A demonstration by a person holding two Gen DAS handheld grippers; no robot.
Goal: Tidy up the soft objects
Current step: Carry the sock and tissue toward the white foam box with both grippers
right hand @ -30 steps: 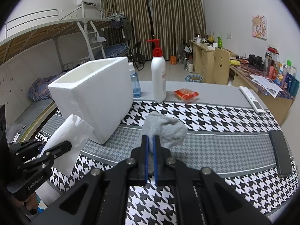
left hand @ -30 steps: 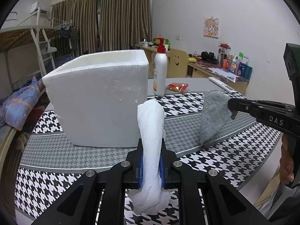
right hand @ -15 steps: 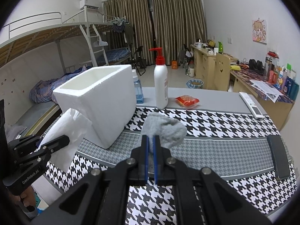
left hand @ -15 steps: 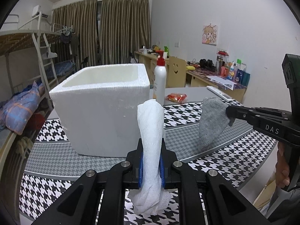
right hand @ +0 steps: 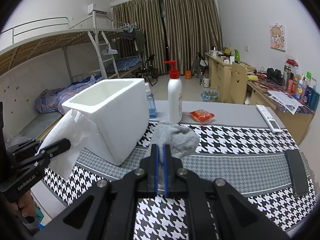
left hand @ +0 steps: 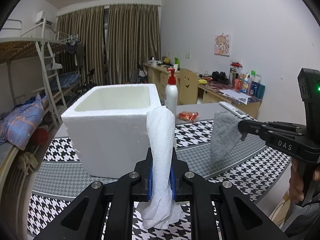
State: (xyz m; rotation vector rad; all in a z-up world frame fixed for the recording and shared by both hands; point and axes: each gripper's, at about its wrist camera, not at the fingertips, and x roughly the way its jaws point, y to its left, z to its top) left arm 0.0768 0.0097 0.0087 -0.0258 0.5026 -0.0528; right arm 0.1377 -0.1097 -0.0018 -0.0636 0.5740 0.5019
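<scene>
**Two soft items held above a patterned table, beside an open foam box**

Houndstooth cloth in black, white and grey covers the table (left hand: 60, 170), which stands in a room with bunk beds, curtains and a cluttered desk. From left to right in the left wrist view: the white foam box (left hand: 112, 132) stands open-topped on the cloth, its inside apparently empty as far as can be seen; just before its right front corner is the white paper towel (left hand: 161, 152), a rolled, crumpled sheet that stands up between the blue pads of the left gripper (left hand: 161, 178), whose jaws are clenched on its lower third, with a loose tail hanging below. Behind it stands a white pump bottle (left hand: 171, 98), then a red packet (left hand: 188, 115). Further right hangs the grey cloth (left hand: 222, 138), pinched at its upper edge by the right gripper (left hand: 243, 127), its point drooping toward the table; whether it touches cannot be told.

In the right wrist view the same grey cloth (right hand: 176, 140) bunches beyond the right gripper (right hand: 160, 166), whose jaws are closed on a fold of it.

Handling, as a judgement: both items are very light and limp. The towel is thin and likely tears or slips if tugged; a grip on its bundled middle suits it. The cloth is thicker and grippier, and holds by any fold. Each must clear the box rim before release.
</scene>
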